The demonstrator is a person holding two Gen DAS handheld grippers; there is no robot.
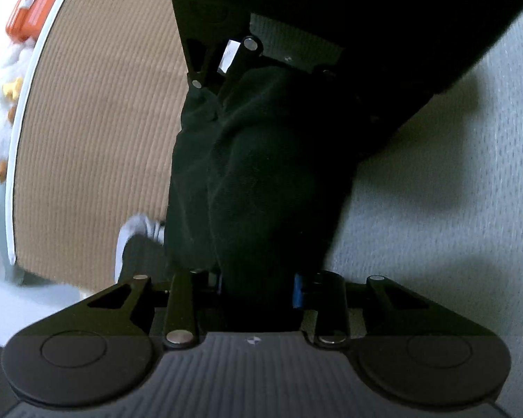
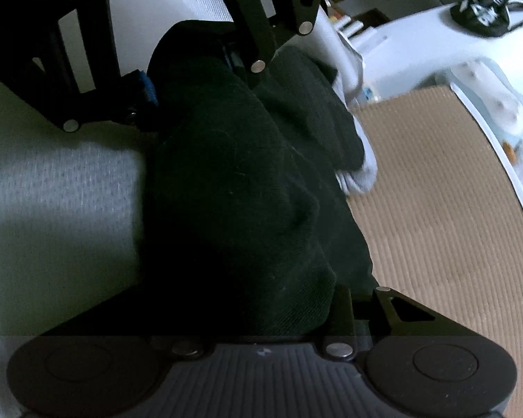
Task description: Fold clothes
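I have both claws, left (image 1: 258,289) and right (image 2: 261,317), clamped on the dark garment (image 1: 247,174) (bunched thick), so uneven pulling could slip an edge free.

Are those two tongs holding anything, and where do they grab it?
Both grip one dark garment: left tongs and right tongs each clamp a bunched end, so it stretches between them.

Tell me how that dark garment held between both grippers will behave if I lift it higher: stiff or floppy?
Likely floppy: the dark garment bunches in soft folds between the left gripper and right gripper. Probably light, sagging only gently. Its knit texture suggests it should not slip easily.
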